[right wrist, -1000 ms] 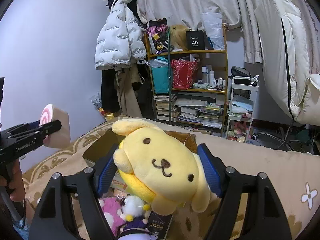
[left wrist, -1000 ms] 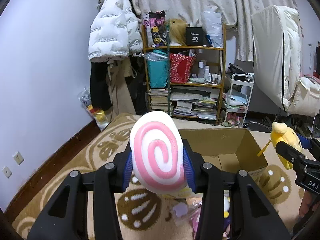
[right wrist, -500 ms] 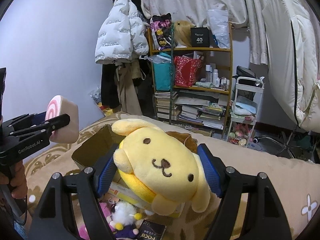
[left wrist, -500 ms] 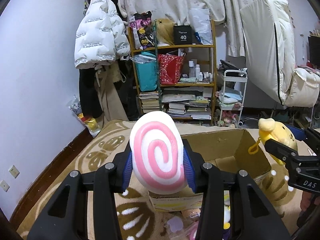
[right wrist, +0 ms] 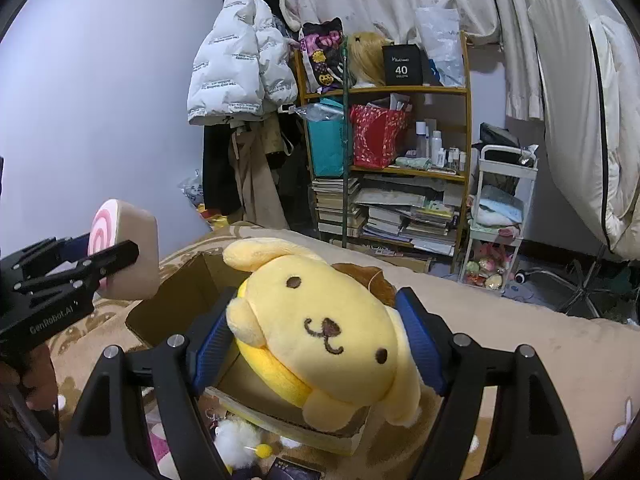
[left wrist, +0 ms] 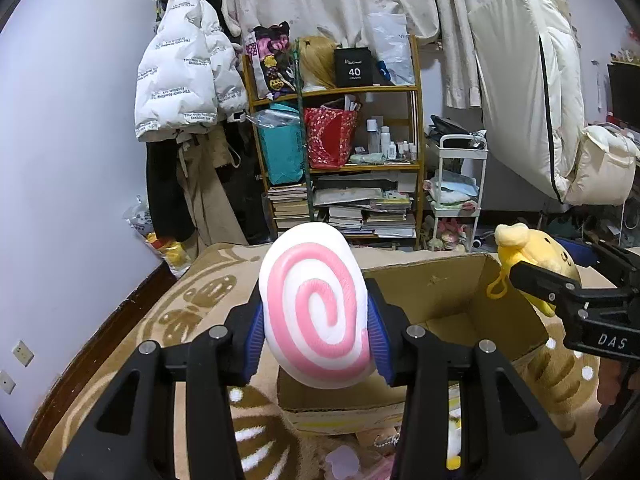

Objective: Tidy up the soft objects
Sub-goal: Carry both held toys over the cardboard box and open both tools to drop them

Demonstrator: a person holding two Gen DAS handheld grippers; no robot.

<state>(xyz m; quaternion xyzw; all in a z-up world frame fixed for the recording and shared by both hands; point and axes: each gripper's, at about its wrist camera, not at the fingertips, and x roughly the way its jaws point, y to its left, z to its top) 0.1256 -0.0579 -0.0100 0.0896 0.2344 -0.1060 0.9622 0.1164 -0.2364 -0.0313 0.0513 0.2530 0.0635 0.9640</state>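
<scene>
My left gripper (left wrist: 316, 328) is shut on a white cushion with a pink swirl (left wrist: 316, 308), its blue pads pressing both sides. It hangs over the near left corner of an open cardboard box (left wrist: 452, 296). My right gripper (right wrist: 316, 344) is shut on a yellow dog plush (right wrist: 320, 328), held above the same box (right wrist: 176, 300). Each view shows the other tool: the yellow plush (left wrist: 532, 260) at the right of the left wrist view, the swirl cushion (right wrist: 128, 248) at the left of the right wrist view.
The box stands on a beige patterned blanket (left wrist: 192, 304). Small plush toys and trinkets (right wrist: 236, 436) lie in front of it. Behind are a cluttered wooden shelf (left wrist: 352, 152), hanging coats (left wrist: 188, 80), a white cart (left wrist: 456, 196) and a folded mattress (left wrist: 528, 92).
Both grippers moved forward toward the box with their toys; the box now sits nearer and lower in each view, and the floor toys slid toward the bottom edge.
</scene>
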